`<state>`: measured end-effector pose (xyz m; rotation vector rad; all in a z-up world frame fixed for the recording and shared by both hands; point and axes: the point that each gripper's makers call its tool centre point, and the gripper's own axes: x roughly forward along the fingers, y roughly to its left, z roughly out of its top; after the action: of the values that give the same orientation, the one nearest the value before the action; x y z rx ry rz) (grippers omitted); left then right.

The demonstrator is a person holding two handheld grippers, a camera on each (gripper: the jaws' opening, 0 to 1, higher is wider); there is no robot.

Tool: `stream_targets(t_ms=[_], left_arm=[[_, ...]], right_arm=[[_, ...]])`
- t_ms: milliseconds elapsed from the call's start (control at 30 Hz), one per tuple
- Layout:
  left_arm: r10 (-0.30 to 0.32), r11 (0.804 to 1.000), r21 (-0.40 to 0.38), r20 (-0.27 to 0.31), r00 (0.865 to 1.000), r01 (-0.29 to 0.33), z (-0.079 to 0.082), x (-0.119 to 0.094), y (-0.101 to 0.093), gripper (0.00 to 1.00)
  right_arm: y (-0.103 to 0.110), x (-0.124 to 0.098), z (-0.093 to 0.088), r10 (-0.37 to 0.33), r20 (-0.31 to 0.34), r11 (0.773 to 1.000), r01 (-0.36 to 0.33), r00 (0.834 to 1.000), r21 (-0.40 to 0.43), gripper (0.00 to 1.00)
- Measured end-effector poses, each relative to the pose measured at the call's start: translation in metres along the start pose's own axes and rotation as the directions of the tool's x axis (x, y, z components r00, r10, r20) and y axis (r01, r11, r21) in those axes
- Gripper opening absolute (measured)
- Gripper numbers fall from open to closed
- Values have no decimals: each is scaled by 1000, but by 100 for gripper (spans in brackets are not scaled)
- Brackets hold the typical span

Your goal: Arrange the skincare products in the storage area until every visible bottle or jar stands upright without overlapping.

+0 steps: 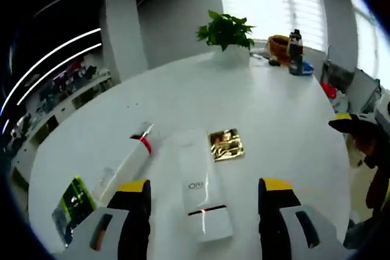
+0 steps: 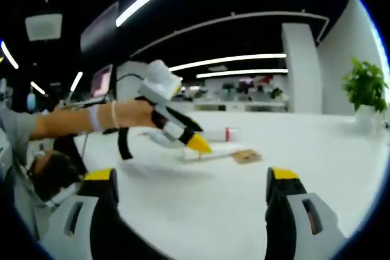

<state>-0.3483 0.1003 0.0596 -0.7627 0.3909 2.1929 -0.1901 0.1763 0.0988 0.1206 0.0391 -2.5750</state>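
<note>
Lying flat on the white table (image 1: 262, 114): a white tube (image 1: 204, 190) between the wide-open, empty jaws of the left gripper (image 1: 204, 202), a red-banded white bottle (image 1: 125, 162) and gold sachet (image 1: 225, 144) alongside (right gripper (image 2: 189, 196) likewise agape, holding nothing).

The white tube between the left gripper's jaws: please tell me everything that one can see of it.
The white tube lies flat on the white table, not upright, its length running away from the camera between the open jaws of the left gripper, which do not touch it. It looks like smooth plastic, with small dark lettering at mid-length and a thin red line near its wider near end. Beside it lie a white bottle with a red band and a gold square sachet, both apart from it.
</note>
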Motion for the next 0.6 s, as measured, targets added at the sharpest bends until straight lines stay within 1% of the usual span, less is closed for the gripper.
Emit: stream_targets(t_ms=[67,100,133,167,200,267,300,400,467,500,567,600], left_arm=[[-29,999,-36,-50,998,27,-4,6,-3,79],[-49,997,-64,-91,995,44,-7,10,-5,81],[-60,996,-67,-107,992,53,-8,13,-6,82],[-58,996,-72,-137,989,49,-11,16,-6,81],[-60,997,-66,-167,984,50,-14,21,-5,81],[-66,996,-81,-233,970,48,-22,25,-4,81],[-74,995,-89,-249,966,53,-24,28,-4,80],[-77,994,-98,-260,962,53,-22,35,-4,77],[-70,995,-91,-285,956,45,-23,41,-5,76],[-57,997,-73,-292,955,37,-22,42,-5,75],[-43,998,-53,-324,945,28,-24,41,-6,73],[-44,998,-63,-328,944,25,-21,42,-6,72]], right_arm=[[1,0,0,6,-3,1000,-6,1000,-4,100],[1,-1,1,6,-3,1000,-6,1000,-6,100],[1,-1,1,5,-2,1000,-5,1000,-7,100],[1,-2,1,4,-2,1000,-4,1000,-7,100],[0,-4,2,3,-1,1000,-3,1000,-7,100],[-2,-7,3,-3,3,1000,4,1000,-6,100],[-3,-8,2,-8,3,1000,8,1000,-6,100],[-6,-10,0,-15,-4,1000,15,1000,-9,100],[-7,-11,-1,-16,-7,1000,16,1000,-6,100],[-8,-12,-1,-16,-8,1000,16,1000,-4,100],[-8,-13,-1,-14,-8,1000,14,1000,-4,100],[-8,-14,0,-15,-6,1000,15,1000,-4,100]])
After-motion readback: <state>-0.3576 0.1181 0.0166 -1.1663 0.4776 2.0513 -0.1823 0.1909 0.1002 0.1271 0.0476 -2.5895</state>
